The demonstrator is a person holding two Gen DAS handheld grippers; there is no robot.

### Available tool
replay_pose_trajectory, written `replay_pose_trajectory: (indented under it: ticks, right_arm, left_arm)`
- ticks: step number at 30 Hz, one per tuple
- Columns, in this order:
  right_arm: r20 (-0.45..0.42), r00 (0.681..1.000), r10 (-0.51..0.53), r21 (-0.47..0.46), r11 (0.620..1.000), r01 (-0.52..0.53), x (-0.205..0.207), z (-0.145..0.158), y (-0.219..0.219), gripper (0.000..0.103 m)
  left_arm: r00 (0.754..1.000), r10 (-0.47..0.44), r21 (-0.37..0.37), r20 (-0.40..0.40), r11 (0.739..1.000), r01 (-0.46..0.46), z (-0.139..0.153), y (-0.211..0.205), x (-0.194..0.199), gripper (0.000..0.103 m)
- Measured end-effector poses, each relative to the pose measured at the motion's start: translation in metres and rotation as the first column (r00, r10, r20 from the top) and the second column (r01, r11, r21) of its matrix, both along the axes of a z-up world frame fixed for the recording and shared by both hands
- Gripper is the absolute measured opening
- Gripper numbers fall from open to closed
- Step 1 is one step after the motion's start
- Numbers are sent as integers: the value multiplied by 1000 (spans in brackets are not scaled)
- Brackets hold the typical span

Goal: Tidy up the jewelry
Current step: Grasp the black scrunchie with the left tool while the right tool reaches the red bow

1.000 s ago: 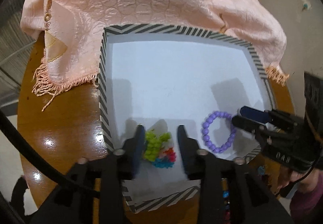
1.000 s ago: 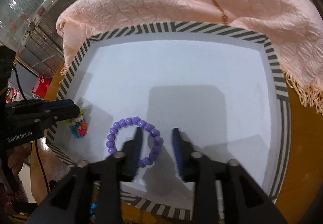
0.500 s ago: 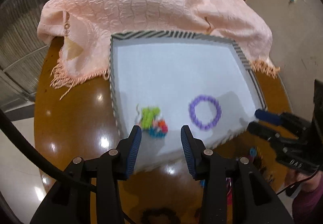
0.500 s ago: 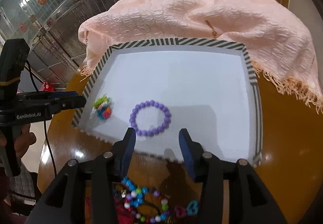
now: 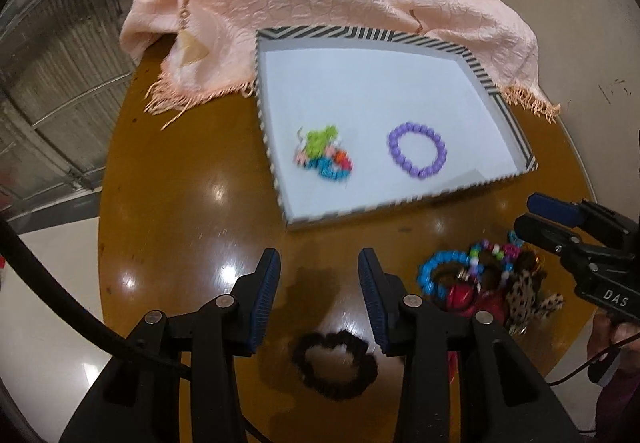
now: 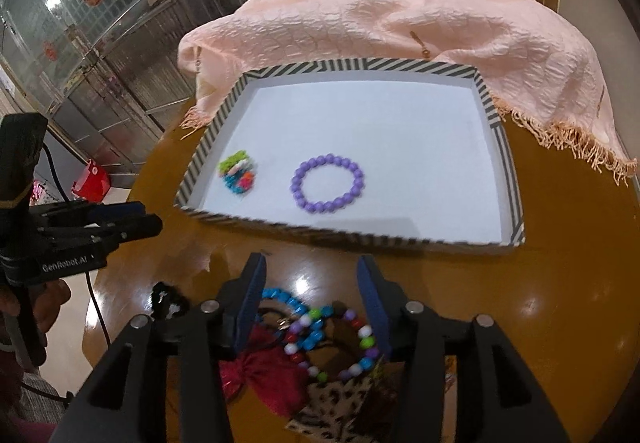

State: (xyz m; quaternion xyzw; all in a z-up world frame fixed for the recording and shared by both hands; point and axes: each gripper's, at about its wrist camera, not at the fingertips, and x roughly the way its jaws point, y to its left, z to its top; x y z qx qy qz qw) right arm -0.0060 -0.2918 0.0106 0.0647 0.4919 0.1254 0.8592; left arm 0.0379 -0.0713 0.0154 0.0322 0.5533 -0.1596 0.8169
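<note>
A striped-rim white tray (image 5: 404,34) (image 6: 360,66) holds a multicoloured bead piece (image 5: 323,157) (image 6: 237,173) at its left and a purple bead bracelet (image 5: 417,149) (image 6: 328,183) beside it. My left gripper (image 5: 318,263) is open and empty, in front of the tray, above a black scrunchie (image 5: 334,365) (image 6: 168,297). My right gripper (image 6: 310,269) is open and empty over a pile of bead bracelets (image 6: 320,335) (image 5: 468,271), a red bow (image 6: 260,375) and a leopard-print piece (image 6: 340,407).
A pink fringed shawl (image 5: 332,3) (image 6: 400,27) is draped behind and beside the tray on the round brown table (image 5: 180,211) (image 6: 560,303). The table edge falls away at left and right.
Both grippers have pulled back out of the tray toward me, leaving the multicoloured piece and the purple bracelet lying in it. Both now hover in front of the tray over the loose items.
</note>
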Motion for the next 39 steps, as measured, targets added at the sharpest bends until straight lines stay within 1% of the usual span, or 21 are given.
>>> replay_pose_trajectory:
  ticks: [3, 8, 18, 20, 25, 28, 31, 33, 35, 37, 39]
  right_arm:
    - [-4, 1000, 11, 0, 1000, -11, -10, -1, 8, 52]
    - [-14, 999, 29, -3, 1000, -29, -26, -5, 17, 52]
    - [-19, 999, 31, -5, 999, -31, -52, -11, 16, 52]
    - [-27, 999, 35, -15, 999, -36, -53, -13, 16, 52]
    - [-1, 1000, 31, -60, 998, -31, -57, -10, 14, 52]
    - [-10, 999, 54, -46, 997, -54, -59, -9, 10, 52]
    - [-19, 995, 100, -23, 995, -101, -63, -12, 16, 52]
    - [-21, 993, 112, -26, 993, -113, -64, -16, 21, 51]
    - [-24, 991, 133, -32, 990, -134, -62, -24, 29, 47]
    - [-31, 987, 158, -46, 986, -159, -60, -28, 35, 34]
    - [-28, 983, 179, -57, 982, -180, -58, -30, 40, 31]
  left_arm:
    - [1000, 10, 2, -3, 1000, -10, -2, 7, -11, 24]
    - [998, 53, -24, -34, 998, -54, -10, 27, -29, 24]
    - [993, 62, -26, -100, 998, -65, -37, 35, -60, 24]
    - [992, 67, -32, -111, 997, -71, -42, 36, -63, 25]
    - [988, 77, -32, -131, 996, -82, -53, 35, -64, 25]
    - [988, 88, -21, -127, 996, -92, -56, 34, -62, 25]
    - [986, 100, -24, -130, 994, -104, -59, 35, -59, 25]
    - [986, 107, -15, -126, 994, -109, -62, 34, -57, 25]
    - [986, 112, -12, -122, 993, -114, -63, 33, -55, 25]
    - [987, 109, -8, -121, 994, -111, -63, 32, -53, 25]
    - [987, 108, -4, -118, 994, -110, -63, 30, -51, 25]
